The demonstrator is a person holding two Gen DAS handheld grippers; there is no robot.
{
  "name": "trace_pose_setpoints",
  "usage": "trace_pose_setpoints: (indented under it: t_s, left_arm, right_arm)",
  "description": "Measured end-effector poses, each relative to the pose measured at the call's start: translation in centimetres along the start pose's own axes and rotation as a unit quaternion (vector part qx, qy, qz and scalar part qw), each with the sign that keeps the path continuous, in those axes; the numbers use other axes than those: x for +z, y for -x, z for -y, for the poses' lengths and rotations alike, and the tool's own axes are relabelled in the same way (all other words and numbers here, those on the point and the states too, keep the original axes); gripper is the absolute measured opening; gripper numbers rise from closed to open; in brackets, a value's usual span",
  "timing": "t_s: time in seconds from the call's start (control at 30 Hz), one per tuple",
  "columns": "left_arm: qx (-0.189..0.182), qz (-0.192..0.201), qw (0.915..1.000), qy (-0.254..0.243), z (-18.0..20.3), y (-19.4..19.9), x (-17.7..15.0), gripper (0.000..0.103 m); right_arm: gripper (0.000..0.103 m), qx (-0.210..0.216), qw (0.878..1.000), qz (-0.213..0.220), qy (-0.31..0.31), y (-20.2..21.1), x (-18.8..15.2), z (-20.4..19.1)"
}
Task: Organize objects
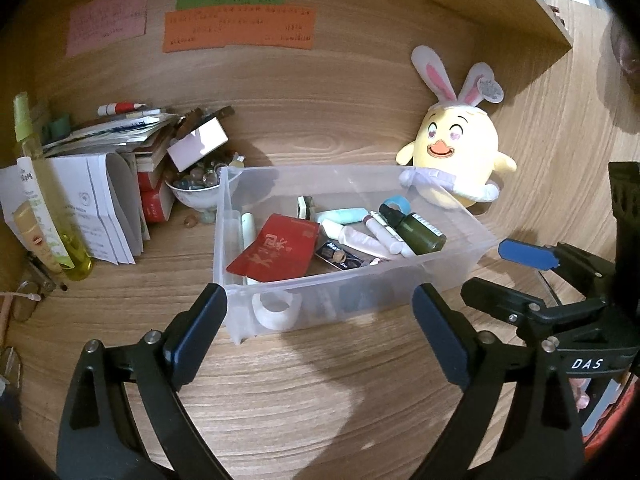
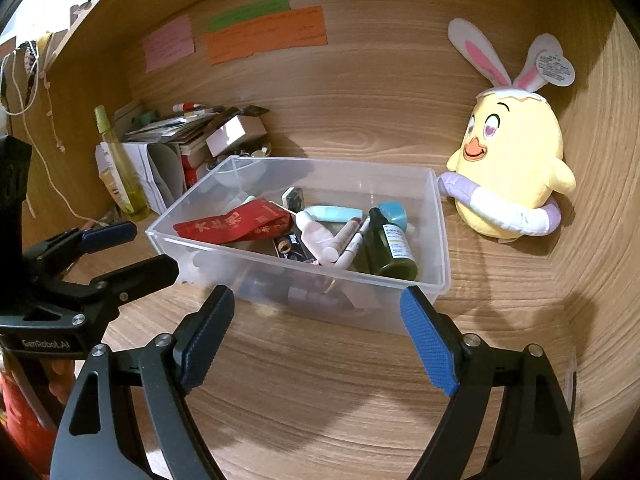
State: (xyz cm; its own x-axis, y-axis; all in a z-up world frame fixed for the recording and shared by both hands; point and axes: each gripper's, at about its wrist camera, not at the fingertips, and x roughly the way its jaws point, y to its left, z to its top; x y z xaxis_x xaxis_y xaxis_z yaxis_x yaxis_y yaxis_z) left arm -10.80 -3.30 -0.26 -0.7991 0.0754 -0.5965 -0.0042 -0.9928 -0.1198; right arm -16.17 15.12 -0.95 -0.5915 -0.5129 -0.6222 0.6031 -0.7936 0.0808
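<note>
A clear plastic bin (image 1: 240, 240) (image 2: 438, 240) stands on the wooden desk. It holds a red packet (image 1: 276, 248) (image 2: 236, 226), a dark green bottle (image 1: 416, 228) (image 2: 390, 246), several tubes and pens (image 1: 360, 238) (image 2: 320, 240) and a blue-capped jar (image 2: 394, 212). My left gripper (image 1: 320, 320) is open and empty just in front of the bin. My right gripper (image 2: 318, 326) is open and empty at the bin's near wall; it also shows at the right of the left wrist view (image 1: 500, 276). The left gripper also shows at the left of the right wrist view (image 2: 136, 250).
A yellow chick plush with bunny ears (image 1: 456, 156) (image 2: 512, 164) leans in the right corner. A pile of papers and boxes (image 1: 120, 148) (image 2: 176, 136), a bowl of beads (image 1: 194, 188) and a yellow-green spray bottle (image 1: 52, 200) (image 2: 120, 168) stand left. Coloured notes (image 1: 236, 28) hang behind.
</note>
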Motion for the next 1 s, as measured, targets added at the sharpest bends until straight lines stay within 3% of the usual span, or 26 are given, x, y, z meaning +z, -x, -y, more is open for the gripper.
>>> trace_pose_setpoints:
  t_s: [1.0]
  left_arm:
    - [-0.002,-0.003,1.0000,-0.005,-0.10,0.36,-0.18,0.095]
  right_arm:
    - [0.083,0.003,1.000,0.003,-0.001,0.37,-0.12,0.01]
